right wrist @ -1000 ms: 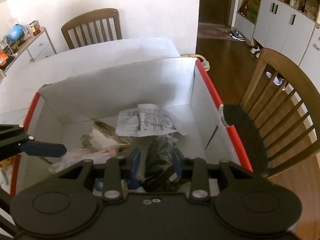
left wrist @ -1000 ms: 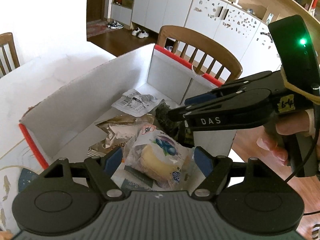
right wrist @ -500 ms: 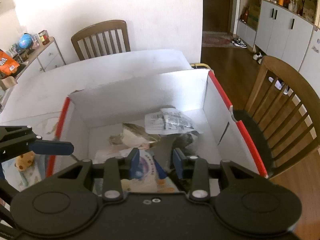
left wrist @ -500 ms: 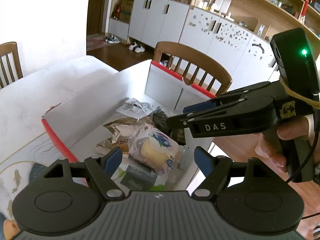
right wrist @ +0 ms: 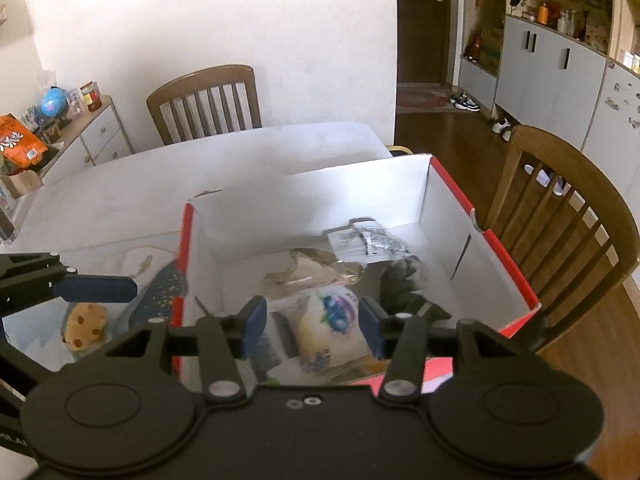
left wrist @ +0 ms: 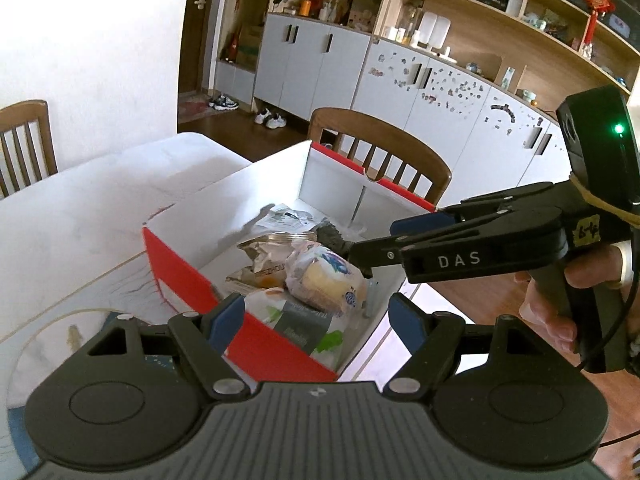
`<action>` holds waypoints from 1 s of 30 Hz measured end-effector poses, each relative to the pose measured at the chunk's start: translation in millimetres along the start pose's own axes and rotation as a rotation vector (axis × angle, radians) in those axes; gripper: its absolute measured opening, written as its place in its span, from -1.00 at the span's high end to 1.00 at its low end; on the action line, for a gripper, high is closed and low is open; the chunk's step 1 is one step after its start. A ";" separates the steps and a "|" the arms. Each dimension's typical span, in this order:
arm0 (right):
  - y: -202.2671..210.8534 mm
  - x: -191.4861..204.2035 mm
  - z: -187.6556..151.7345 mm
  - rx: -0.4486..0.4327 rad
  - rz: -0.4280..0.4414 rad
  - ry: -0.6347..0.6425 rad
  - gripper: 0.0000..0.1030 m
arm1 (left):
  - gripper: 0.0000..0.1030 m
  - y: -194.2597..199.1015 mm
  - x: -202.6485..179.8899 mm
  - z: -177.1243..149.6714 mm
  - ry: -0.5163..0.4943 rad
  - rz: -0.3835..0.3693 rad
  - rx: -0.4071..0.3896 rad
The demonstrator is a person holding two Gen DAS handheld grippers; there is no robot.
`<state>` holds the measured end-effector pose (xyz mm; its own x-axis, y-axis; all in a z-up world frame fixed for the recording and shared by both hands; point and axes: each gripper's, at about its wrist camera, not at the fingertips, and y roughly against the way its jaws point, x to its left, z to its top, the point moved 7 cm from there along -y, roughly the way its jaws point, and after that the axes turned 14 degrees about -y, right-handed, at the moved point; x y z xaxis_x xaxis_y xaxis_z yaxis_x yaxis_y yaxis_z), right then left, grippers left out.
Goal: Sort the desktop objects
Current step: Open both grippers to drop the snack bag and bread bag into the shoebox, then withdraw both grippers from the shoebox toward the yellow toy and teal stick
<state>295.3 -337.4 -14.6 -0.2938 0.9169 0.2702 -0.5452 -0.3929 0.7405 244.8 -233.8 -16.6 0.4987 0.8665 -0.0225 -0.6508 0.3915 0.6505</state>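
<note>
Desktop objects lie heaped inside a white cardboard box (right wrist: 352,184) with red outer walls that stands on the white bench (right wrist: 224,160). Nearest the cameras is a bun in a clear wrapper with a blue print (right wrist: 332,320), resting on a flat packet with green and dark printing (left wrist: 304,326). Behind them sits a crumpled gold and brown snack bag (left wrist: 266,258), a dark green packet (right wrist: 404,288) towards the box's right wall in the right wrist view, and a white printed sachet (right wrist: 366,240) furthest back on the box floor. The left gripper (left wrist: 316,322) hangs above the near red wall with its blue pads set wide apart and nothing between them. The right gripper (right wrist: 310,326) is over the near end of the box; its jaws have just been opening, they now stand part open, and they grip nothing, the bun lying below in the gap. In the left wrist view the right gripper reaches in from the right, held by a hand (left wrist: 572,292), with its tips above the dark packet. Outside the box on the bench, left of its red wall, lies a small yellow spotted soft toy (right wrist: 84,324) beside a dark blue patterned mat (right wrist: 160,296). Wooden chairs stand behind the bench and to its right.
</note>
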 end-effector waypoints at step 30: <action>14.1 129.0 -93.9 -0.051 0.037 0.026 -0.03 | -0.61 87.7 98.0 -76.0 -0.010 0.085 -0.026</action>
<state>175.9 -231.2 -27.2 -0.3344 0.8997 0.2807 -0.5723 -0.4305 0.6980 193.1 -91.0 -19.5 0.4466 0.8939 0.0399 -0.7056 0.3244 0.6300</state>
